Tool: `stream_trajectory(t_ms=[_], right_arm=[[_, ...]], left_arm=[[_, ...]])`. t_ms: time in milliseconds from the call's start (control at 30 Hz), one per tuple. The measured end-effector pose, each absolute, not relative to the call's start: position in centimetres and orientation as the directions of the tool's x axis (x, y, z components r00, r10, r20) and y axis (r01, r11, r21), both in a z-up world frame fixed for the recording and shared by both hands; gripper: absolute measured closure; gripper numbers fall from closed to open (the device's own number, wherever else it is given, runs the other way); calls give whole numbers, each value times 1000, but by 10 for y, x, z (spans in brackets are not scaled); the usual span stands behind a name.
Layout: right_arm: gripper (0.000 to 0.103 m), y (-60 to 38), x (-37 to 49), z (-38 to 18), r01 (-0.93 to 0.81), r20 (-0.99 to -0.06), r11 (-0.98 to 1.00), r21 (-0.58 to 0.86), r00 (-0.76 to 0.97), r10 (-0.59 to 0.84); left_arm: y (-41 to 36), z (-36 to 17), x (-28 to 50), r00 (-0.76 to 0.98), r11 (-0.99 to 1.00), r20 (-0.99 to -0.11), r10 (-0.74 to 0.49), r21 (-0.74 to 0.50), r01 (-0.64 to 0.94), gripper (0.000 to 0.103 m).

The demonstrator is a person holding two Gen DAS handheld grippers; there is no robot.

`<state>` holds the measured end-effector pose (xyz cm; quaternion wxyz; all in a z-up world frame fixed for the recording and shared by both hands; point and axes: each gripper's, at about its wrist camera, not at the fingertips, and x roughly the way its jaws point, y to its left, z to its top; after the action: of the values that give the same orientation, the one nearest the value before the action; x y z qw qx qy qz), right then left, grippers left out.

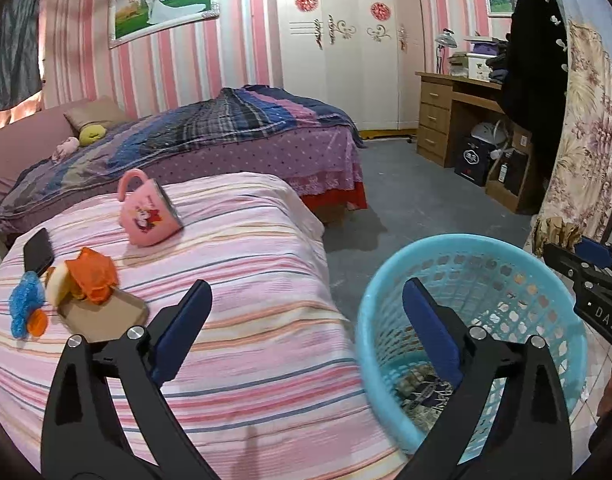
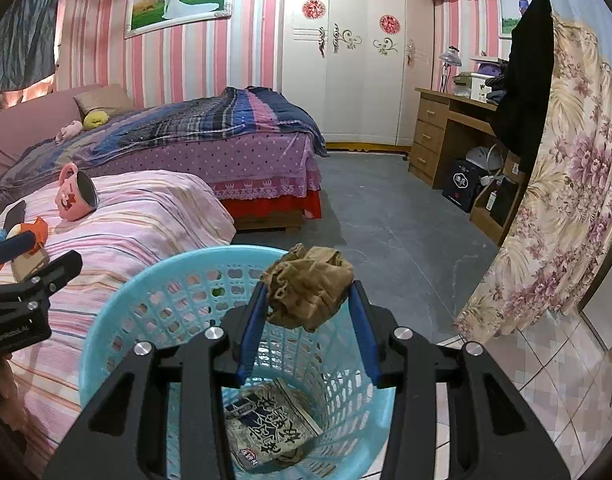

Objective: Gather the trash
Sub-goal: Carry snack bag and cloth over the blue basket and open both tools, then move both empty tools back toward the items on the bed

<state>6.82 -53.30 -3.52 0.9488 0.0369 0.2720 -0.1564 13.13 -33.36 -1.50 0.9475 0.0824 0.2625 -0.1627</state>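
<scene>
So right now my right gripper [image 2: 307, 312] is clamped on a crumpled brown paper wad [image 2: 307, 294], and it's sitting above the far rim of the blue basket [image 2: 118, 300], not quite over the middle. There's already a printed wrapper [image 2: 272, 426] lying flat on the basket's bottom, so I'd say I'm mid-drop on this round of trash. My left gripper [image 1: 306, 328] is empty with its fingers spread wide, one finger over the striped bed [image 1: 246, 240] and the other over the basket's near rim. Next move, as I see it: bring the wad in a bit so it's squarely over the opening, then let go, since it's light and could bounce off the rim onto the floor. After that, the left side has work waiting near the bed's left edge: an orange wrapper [image 1: 94, 274] piled on a brown tray [image 1: 102, 314], with a blue scrunchy thing [image 1: 24, 298] just beside it. The pink mug [image 1: 148, 210] lying on its side and the phone [image 1: 38, 251] look like keepers to me, not trash.
</scene>
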Motion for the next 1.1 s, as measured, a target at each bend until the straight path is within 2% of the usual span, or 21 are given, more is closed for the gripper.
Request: stream_trajectory(t_ms=[67, 133, 200, 400, 500, 700, 1100], right_arm=[[60, -531, 70, -35, 314, -528, 949, -15, 804, -274], [53, -525, 72, -34, 313, -525, 949, -26, 804, -279], [37, -520, 74, -33, 315, -520, 948, -34, 805, -286], [13, -500, 82, -29, 328, -503, 941, -87, 801, -326], [9, -494, 85, -27, 329, -500, 939, -99, 800, -333], [8, -474, 97, -17, 312, -488, 948, -71, 818, -305], [7, -413, 123, -9, 217, -474, 970, -106, 847, -241]], left_arm=[[-328, -14, 131, 815, 936, -519, -256, 75, 342, 9], [-321, -12, 131, 818, 939, -517, -252, 72, 335, 9], [-313, -10, 131, 822, 942, -512, -248, 69, 327, 8], [-284, -2, 134, 837, 953, -497, -229, 61, 297, 7], [-268, 2, 136, 847, 959, -488, -211, 67, 277, 7], [-228, 12, 142, 856, 969, -485, -179, 66, 240, 6], [-110, 4, 177, 864, 986, -504, -10, 137, 91, 6]])
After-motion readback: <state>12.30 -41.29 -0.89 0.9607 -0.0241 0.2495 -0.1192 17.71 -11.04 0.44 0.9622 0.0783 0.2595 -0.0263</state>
